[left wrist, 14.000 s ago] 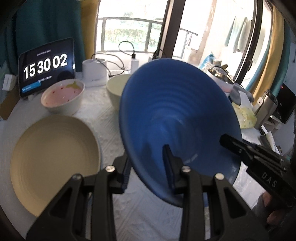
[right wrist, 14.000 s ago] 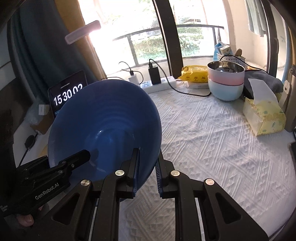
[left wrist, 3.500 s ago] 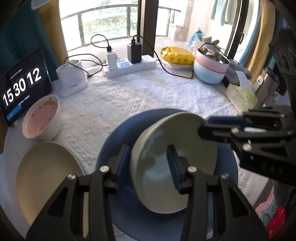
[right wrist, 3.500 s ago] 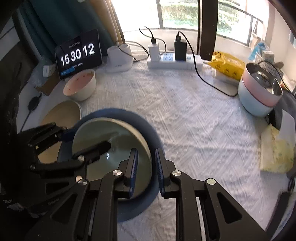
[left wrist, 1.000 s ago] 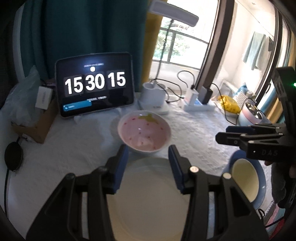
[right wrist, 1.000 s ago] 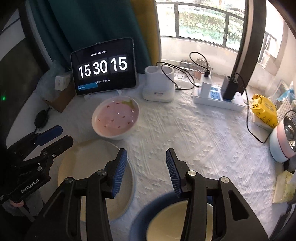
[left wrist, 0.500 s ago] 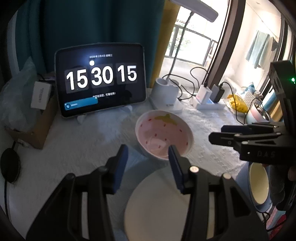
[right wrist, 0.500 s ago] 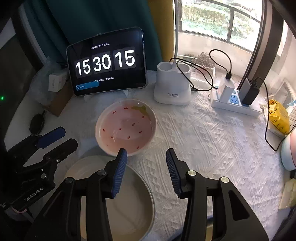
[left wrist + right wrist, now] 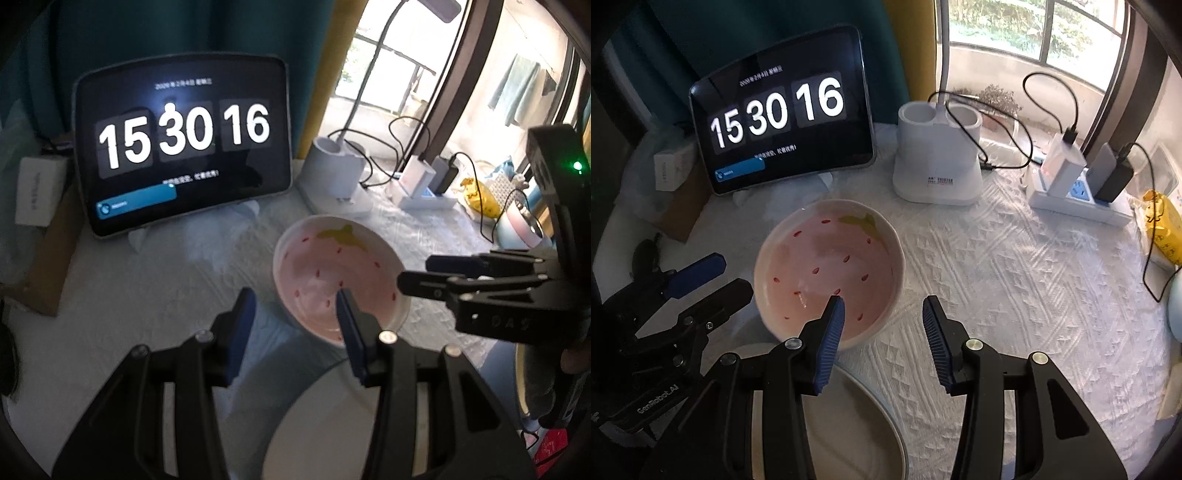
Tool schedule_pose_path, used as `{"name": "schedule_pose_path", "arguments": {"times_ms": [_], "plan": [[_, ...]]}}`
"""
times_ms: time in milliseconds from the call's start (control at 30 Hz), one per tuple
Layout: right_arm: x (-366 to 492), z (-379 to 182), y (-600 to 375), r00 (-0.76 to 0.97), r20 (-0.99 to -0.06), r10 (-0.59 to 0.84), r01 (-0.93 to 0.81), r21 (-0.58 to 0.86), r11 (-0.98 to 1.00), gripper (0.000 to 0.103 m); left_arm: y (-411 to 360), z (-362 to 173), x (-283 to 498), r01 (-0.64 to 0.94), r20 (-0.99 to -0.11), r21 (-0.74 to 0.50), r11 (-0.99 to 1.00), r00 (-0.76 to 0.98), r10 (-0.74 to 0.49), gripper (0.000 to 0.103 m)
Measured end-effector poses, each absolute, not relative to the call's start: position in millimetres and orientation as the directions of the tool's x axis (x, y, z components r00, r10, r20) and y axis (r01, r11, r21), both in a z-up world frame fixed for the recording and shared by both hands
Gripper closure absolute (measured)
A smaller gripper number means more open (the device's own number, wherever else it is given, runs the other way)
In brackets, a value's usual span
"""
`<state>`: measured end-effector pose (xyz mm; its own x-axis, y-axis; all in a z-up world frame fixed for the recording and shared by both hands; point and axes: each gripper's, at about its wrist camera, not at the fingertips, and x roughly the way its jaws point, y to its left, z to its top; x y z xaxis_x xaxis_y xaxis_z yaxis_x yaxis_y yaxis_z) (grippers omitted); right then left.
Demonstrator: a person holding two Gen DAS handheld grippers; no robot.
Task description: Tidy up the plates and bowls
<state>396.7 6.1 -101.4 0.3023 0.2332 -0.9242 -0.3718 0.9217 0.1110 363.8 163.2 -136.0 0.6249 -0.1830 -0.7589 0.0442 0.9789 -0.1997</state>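
On the cloth-covered worktop [image 9: 1015, 258], both tongs, left [image 9: 293, 310] and right [image 9: 882, 314], now empty and parted, have swung to straddle the pink bowl [image 9: 827, 269], next to be stacked.

Both views come from fisheye cameras mounted behind the fingers of hand-held grippers, looking forward and down along them at a table covered with a white cloth [image 9: 1015, 266]. The left wrist view looks from the table's left side, slanting down toward the back edge; its own left gripper [image 9: 295, 314] fills the lower frame, and the right gripper [image 9: 417, 271] enters from the right. The right wrist view looks more steeply down from a little further right, with the right gripper [image 9: 882, 317] low in frame and the left gripper [image 9: 718, 278] entering at the left. Both sit close above the pink bowl [image 9: 332, 266] [image 9: 827, 266] and share it, the clock tablet [image 9: 184, 144] [image 9: 783, 110], the white holder [image 9: 334, 166] [image 9: 938, 155], the power strip [image 9: 421, 192] [image 9: 1075, 195] and the cream plate [image 9: 332, 424] [image 9: 849, 424].
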Motion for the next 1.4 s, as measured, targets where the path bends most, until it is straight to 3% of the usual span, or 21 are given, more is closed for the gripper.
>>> {"name": "schedule_pose_path", "arguments": {"times_ms": [600,800,933,1133,1400], "plan": [[433,-160,7,0.156,-0.957,0.245,-0.251,0.201,0.947,0.058,153,-173,405,0.089,-0.841,-0.19,0.978,0.498,-0.209,0.057],[436,-169,12,0.125,-0.958,0.259,-0.236,0.224,0.946,0.071,150,-181,407,0.086,-0.85,-0.197,0.977,0.482,-0.214,0.058],[434,-168,16,0.13,-0.953,0.272,-0.246,0.235,0.941,0.083,151,-180,409,0.075,-0.85,-0.189,0.979,0.486,-0.202,0.064],[431,-168,20,0.146,-0.947,0.284,-0.243,0.244,0.939,0.086,151,-182,414,0.058,-0.851,-0.188,0.981,0.488,-0.192,0.078],[429,-167,20,0.155,-0.948,0.279,-0.242,0.237,0.941,0.087,150,-183,415,0.039,-0.858,-0.174,0.984,0.485,-0.17,0.08]]}}
